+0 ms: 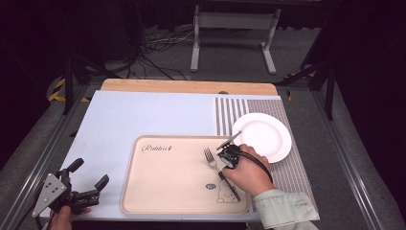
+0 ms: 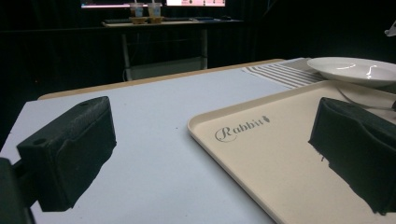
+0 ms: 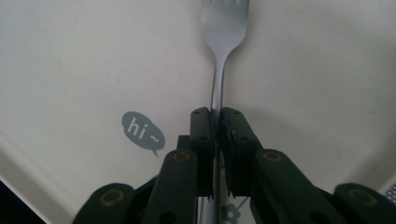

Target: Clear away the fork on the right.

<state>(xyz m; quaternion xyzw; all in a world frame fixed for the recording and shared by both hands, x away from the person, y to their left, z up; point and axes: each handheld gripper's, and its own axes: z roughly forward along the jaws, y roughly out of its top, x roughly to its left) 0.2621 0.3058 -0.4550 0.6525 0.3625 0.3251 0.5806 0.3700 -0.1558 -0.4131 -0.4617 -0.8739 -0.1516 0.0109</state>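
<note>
A metal fork (image 1: pixel 209 157) lies on the beige tray (image 1: pixel 158 187), tines toward the far side. My right gripper (image 1: pixel 221 175) is shut on the fork's handle, with a hand wrapped around it. In the right gripper view the two jaws pinch the handle at the right gripper's tips (image 3: pixel 217 116), and the fork (image 3: pixel 223 28) runs straight ahead over the tray (image 3: pixel 93 70). My left gripper (image 1: pixel 89 173) rests open at the table's near left corner, beside the tray. In the left gripper view the left gripper (image 2: pixel 212 154) has nothing between its wide-apart jaws.
A white plate (image 1: pixel 262 136) sits on a striped mat (image 1: pixel 230 112) to the right of the tray; the plate (image 2: pixel 355 70) also lies beyond the tray (image 2: pixel 261 158). The pale table top (image 1: pixel 143 115) stretches left and back. A wooden strip (image 1: pixel 186 86) edges its far side.
</note>
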